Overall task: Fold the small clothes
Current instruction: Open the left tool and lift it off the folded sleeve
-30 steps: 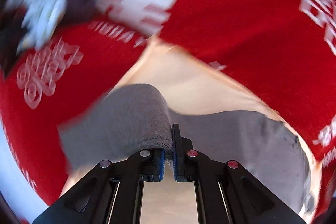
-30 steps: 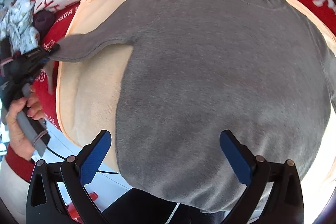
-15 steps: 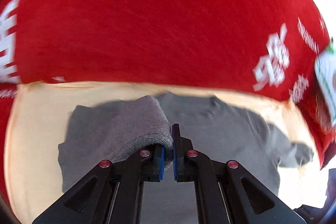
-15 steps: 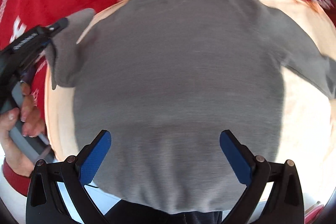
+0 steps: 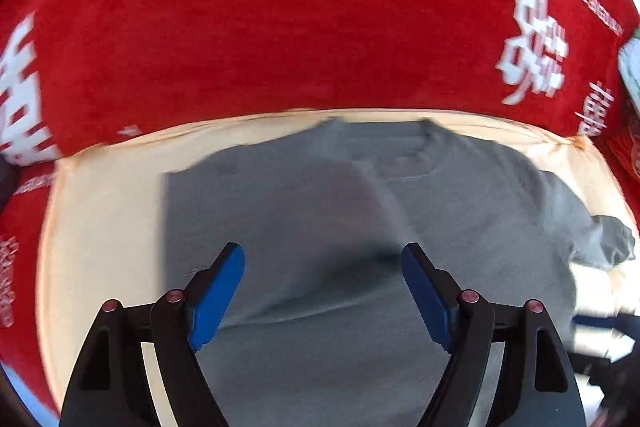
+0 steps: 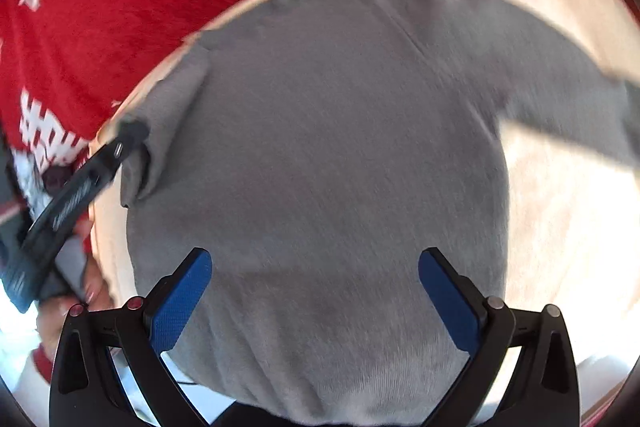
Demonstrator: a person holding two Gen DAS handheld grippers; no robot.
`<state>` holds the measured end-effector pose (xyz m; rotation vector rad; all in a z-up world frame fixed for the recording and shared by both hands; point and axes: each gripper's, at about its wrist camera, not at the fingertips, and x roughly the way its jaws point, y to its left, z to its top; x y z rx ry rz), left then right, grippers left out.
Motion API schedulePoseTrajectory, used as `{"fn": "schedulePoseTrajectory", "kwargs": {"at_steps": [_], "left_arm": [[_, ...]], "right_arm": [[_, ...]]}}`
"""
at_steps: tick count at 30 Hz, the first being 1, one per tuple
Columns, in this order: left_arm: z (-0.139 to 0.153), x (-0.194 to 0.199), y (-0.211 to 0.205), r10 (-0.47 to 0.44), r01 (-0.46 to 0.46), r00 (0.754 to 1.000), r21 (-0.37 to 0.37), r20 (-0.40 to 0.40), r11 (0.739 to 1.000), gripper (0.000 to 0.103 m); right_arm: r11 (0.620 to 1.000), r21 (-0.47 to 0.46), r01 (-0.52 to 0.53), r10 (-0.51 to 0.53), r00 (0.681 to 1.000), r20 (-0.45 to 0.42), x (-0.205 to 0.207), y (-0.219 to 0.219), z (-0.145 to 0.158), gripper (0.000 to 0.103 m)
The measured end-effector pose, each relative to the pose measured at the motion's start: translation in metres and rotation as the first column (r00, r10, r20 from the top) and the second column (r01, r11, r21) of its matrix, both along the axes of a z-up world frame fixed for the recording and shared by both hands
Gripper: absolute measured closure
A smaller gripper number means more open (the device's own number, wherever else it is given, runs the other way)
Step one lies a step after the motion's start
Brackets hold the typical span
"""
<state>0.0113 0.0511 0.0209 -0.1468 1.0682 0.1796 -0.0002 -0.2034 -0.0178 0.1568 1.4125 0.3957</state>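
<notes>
With my left gripper (image 5: 322,291) opening its jaws and nothing between the blue pads, the folded-in left sleeve (image 6: 160,131) lies loose across the grey sweater (image 6: 320,167), and my right gripper (image 6: 316,299) hangs over the near hem with its jaws spread wide and empty too. The sweater sits flat on a cream cloth (image 5: 100,227), neckline at the far side, with the red blanket (image 5: 300,7) beyond it. The right sleeve (image 5: 600,239) trails out to the right, unfolded. My worry is the loose sleeve: I judge that it could slide back off the body if I brush it, or that pinching deep near the hem would drag both layers and skew the fold.
</notes>
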Motion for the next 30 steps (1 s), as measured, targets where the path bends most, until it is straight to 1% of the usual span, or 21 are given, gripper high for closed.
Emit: {"fn": "schedulePoseTrajectory", "kwargs": {"at_steps": [2, 3, 5, 6, 8, 11, 13, 14, 16, 17, 18, 19, 20, 21, 22, 23, 24, 25, 27, 29, 30], "left_arm": [[0.0, -0.014, 0.027, 0.063, -0.063, 0.998, 0.023, -0.02, 0.998, 0.021], [-0.003, -0.022, 0.043, 0.103, -0.102, 0.994, 0.038, -0.037, 0.994, 0.021], [-0.017, -0.036, 0.072, 0.164, -0.159, 0.981, 0.055, -0.101, 0.986, 0.021], [-0.026, -0.043, 0.086, 0.193, -0.185, 0.971, 0.063, -0.143, 0.981, 0.021], [-0.039, -0.05, 0.097, 0.212, -0.203, 0.96, 0.067, -0.181, 0.977, 0.021], [-0.053, -0.057, 0.1, 0.195, -0.186, 0.959, 0.063, -0.207, 0.981, 0.021], [-0.059, -0.057, 0.096, 0.173, -0.168, 0.962, 0.044, -0.211, 0.985, 0.021], [-0.061, -0.053, 0.093, 0.166, -0.16, 0.964, 0.043, -0.208, 0.986, 0.021], [-0.062, -0.052, 0.092, 0.167, -0.161, 0.964, 0.047, -0.206, 0.986, 0.021], [-0.062, -0.048, 0.091, 0.171, -0.165, 0.964, 0.044, -0.205, 0.985, 0.021], [-0.062, -0.047, 0.093, 0.186, -0.182, 0.961, 0.036, -0.203, 0.983, 0.021], [-0.062, -0.048, 0.095, 0.198, -0.195, 0.959, 0.034, -0.202, 0.98, 0.021], [-0.062, -0.048, 0.096, 0.211, -0.208, 0.956, 0.034, -0.202, 0.977, 0.021], [-0.063, -0.049, 0.1, 0.225, -0.224, 0.953, 0.028, -0.203, 0.974, 0.021], [-0.063, -0.049, 0.101, 0.229, -0.229, 0.952, 0.025, -0.205, 0.973, 0.021], [-0.063, -0.049, 0.1, 0.23, -0.23, 0.951, 0.024, -0.208, 0.973, 0.021], [-0.063, -0.049, 0.1, 0.228, -0.227, 0.951, 0.029, -0.208, 0.973, 0.021], [-0.063, -0.05, 0.099, 0.226, -0.223, 0.952, 0.034, -0.208, 0.974, 0.021], [-0.062, -0.051, 0.098, 0.222, -0.218, 0.952, 0.044, -0.209, 0.975, 0.021], [-0.062, -0.052, 0.097, 0.224, -0.221, 0.952, 0.041, -0.21, 0.974, 0.021], [-0.062, -0.052, 0.097, 0.229, -0.226, 0.95, 0.037, -0.212, 0.973, 0.021]], "right_arm": [[0.994, -0.039, -0.107, 0.109, 0.993, 0.056, 0.008, 0.031, 0.009, 0.0], [0.982, -0.058, -0.182, 0.187, 0.978, 0.093, 0.011, 0.054, 0.015, 0.0], [0.954, -0.104, -0.28, 0.294, 0.942, 0.162, 0.012, 0.089, 0.023, 0.0], [0.934, -0.135, -0.329, 0.351, 0.917, 0.19, 0.012, 0.11, 0.025, 0.0], [0.888, -0.193, -0.418, 0.455, 0.86, 0.232, 0.011, 0.15, 0.022, 0.0], [0.79, -0.301, -0.535, 0.608, 0.749, 0.266, 0.005, 0.2, 0.004, 0.0], [0.737, -0.361, -0.571, 0.666, 0.703, 0.25, 0.007, 0.213, -0.012, 0.003], [0.718, -0.384, -0.581, 0.684, 0.692, 0.231, 0.008, 0.22, -0.022, 0.008], [0.715, -0.388, -0.581, 0.68, 0.707, 0.193, 0.015, 0.219, -0.036, 0.017], [0.722, -0.377, -0.58, 0.67, 0.723, 0.171, 0.02, 0.218, -0.041, 0.033], [0.748, -0.342, -0.569, 0.644, 0.746, 0.169, 0.026, 0.217, -0.042, 0.052], [0.785, -0.319, -0.531, 0.602, 0.777, 0.185, 0.034, 0.213, -0.037, 0.068], [0.818, -0.294, -0.495, 0.558, 0.807, 0.193, 0.041, 0.207, -0.032, 0.091], [0.874, -0.234, -0.426, 0.472, 0.857, 0.205, 0.052, 0.193, -0.025, 0.091], [0.917, -0.178, -0.356, 0.389, 0.898, 0.208, 0.062, 0.179, -0.019, 0.091], [0.944, -0.137, -0.3, 0.324, 0.922, 0.211, 0.066, 0.164, -0.014, 0.091], [0.978, -0.076, -0.196, 0.208, 0.956, 0.208, 0.074, 0.138, -0.009, 0.091], [0.992, -0.042, -0.115, 0.121, 0.973, 0.196, 0.079, 0.117, -0.008, 0.091], [0.997, 0.027, 0.072, -0.075, 0.988, 0.135, 0.089, 0.068, -0.014, 0.091], [0.966, 0.111, 0.233, -0.237, 0.971, 0.021, 0.093, 0.022, -0.032, 0.086], [0.94, 0.138, 0.312, -0.308, 0.95, -0.049, 0.093, 0.0, -0.044, 0.086]]}}
